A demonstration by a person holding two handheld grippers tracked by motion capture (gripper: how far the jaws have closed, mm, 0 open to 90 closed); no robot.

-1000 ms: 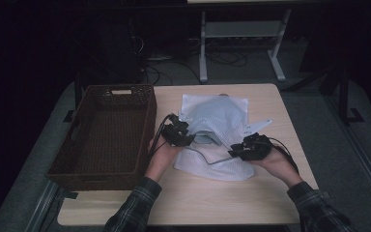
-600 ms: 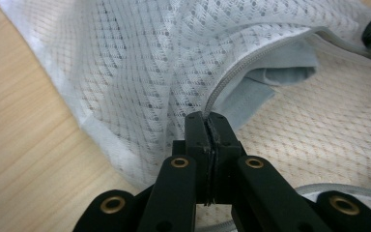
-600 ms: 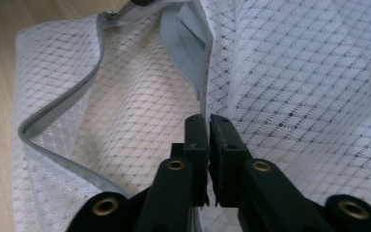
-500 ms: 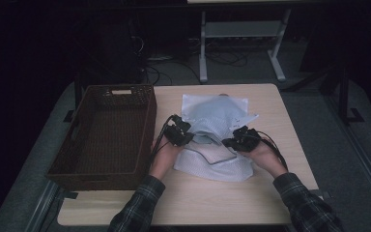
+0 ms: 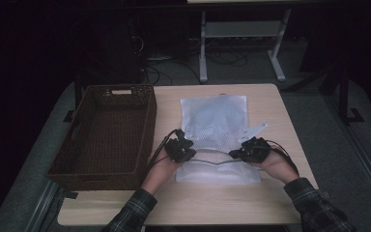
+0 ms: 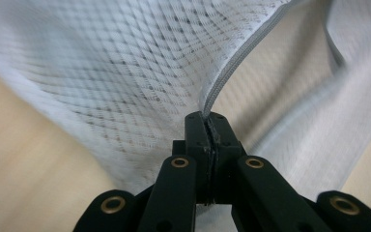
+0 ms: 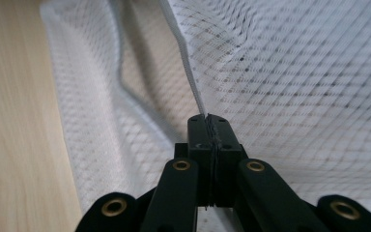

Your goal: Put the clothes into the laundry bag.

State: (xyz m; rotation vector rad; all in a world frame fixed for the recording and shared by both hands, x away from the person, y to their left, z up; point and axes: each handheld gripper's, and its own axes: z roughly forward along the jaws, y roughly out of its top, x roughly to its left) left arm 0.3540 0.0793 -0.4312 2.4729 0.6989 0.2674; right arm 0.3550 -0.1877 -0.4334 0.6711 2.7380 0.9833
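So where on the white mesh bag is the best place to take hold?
On the zipper edge of the mesh bag, from the person's side. That stiff seam stands up off the table; the left hand-held gripper and right hand-held gripper are each shut on it, apart.

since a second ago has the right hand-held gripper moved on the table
Yes. In the high view the right hand-held gripper has shifted slightly left, toward the basket, and now pinches the mesh bag's zipper edge.

The tall wicker basket (image 5: 104,133) blocks the left edge of the tabletop (image 5: 280,125); the right edge and near edge beside the mesh bag (image 5: 215,121) stay free.
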